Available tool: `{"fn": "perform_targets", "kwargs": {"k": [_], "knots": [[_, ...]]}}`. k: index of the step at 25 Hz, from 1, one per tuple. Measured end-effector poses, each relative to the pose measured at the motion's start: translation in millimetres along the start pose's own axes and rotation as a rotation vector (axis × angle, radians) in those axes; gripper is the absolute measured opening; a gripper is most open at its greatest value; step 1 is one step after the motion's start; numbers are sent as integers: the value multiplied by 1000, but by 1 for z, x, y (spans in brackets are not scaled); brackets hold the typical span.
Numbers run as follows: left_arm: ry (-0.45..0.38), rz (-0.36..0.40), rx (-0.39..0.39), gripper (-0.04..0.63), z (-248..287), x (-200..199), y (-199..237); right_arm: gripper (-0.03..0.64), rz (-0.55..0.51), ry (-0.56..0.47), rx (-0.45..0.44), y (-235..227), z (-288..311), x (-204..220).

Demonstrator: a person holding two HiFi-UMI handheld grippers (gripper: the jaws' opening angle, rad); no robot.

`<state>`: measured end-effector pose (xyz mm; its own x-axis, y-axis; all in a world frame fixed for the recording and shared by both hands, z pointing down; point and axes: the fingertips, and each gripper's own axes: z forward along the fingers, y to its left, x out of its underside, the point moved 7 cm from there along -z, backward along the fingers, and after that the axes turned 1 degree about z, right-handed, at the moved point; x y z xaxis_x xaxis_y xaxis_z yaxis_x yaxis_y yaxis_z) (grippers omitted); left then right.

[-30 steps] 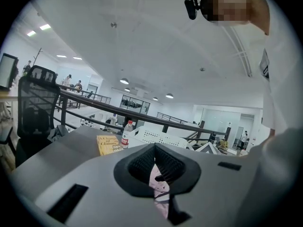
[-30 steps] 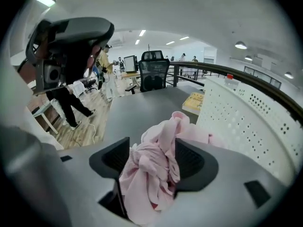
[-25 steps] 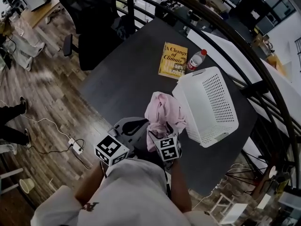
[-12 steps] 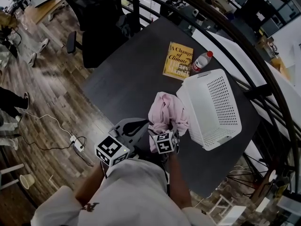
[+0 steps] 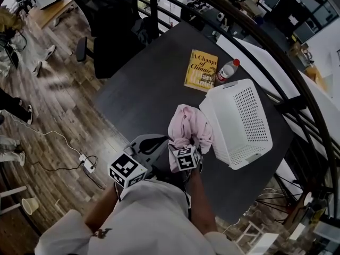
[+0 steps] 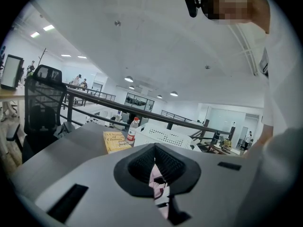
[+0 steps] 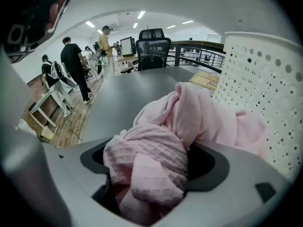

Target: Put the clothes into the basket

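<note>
Firmly, the right gripper [image 7: 149,176] is clamped on a crumpled pink waffle-knit cloth [image 7: 189,112], held over the dark table [image 5: 143,89] and touching the white perforated plastic basket [image 7: 265,89]. The left gripper [image 6: 155,167] has its jaws together, empty.

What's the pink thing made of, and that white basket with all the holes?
The pink cloth looks like soft woven fabric, maybe cotton: it has a waffle-like pattern of little squares, bunches into loose folds and looks matte. The white basket looks like hard moulded plastic: smooth, stiff walls with neat rows of round holes.
</note>
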<state>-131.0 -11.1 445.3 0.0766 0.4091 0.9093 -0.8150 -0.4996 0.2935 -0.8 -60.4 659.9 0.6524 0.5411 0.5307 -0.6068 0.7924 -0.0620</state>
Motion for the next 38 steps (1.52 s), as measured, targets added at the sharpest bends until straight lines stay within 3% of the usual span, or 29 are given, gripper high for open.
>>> {"fn": "perform_targets", "kwargs": {"k": [4,10,20,38], "knots": [[-4,7,4,5,-2,-1,-3,447,71,-50,-41,-4,-8,0],[-9,16,13,5,-5,-1,-6,442,236,-185,-123,-5,-40,-10],[-7,35,54,5,0,-2,-21,425,421,-418,-244,-2,-108,-30],[-30,119,106,5,26,-29,-60,420,469,-734,-301,-24,-206,-53]]}}
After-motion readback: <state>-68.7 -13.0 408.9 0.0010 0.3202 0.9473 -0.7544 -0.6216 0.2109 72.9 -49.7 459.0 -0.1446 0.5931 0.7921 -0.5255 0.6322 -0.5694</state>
